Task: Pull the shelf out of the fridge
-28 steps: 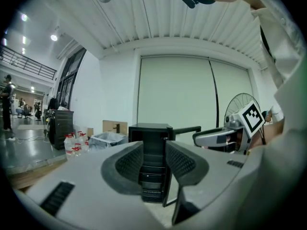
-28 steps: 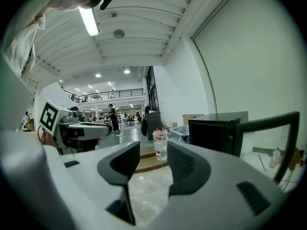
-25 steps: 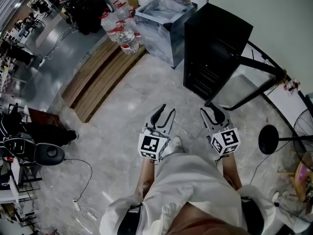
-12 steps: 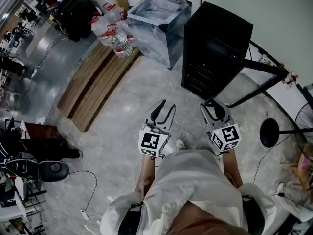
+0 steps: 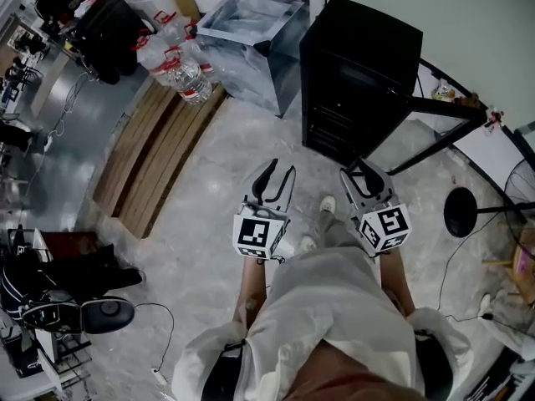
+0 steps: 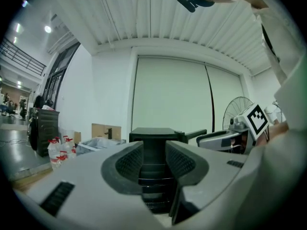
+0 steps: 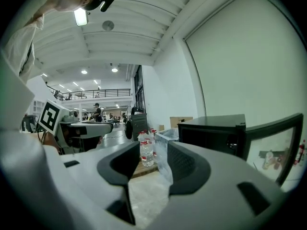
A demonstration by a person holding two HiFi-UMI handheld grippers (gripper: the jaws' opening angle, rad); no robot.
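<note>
Left claw [image 5: 282, 170]: pretty much clenched, nothing in it.
Right claw [image 5: 364, 176]: released, empty.
Fridge [image 5: 361, 65]: black, on the floor ahead of both claws, door [image 5: 447, 109] swung open, not touched.
Shelf: inside the fridge, too dark to pick out.

Clear floor up to the fridge front, with clutter on the left and the door on the right.
Bare stone floor [image 5: 242, 149] lies open between your left gripper [image 5: 282, 170], your right gripper [image 5: 364, 174] and the black fridge [image 5: 359, 65]. Its door [image 5: 435, 111] stands swung out to the right, free edge near your right gripper. A bag-lined bin [image 5: 251, 40] crowds the fridge's left side, then water bottles [image 5: 184, 78] and wooden boards [image 5: 155, 153]. A fan base [image 5: 464, 211] sits beyond the door.
</note>
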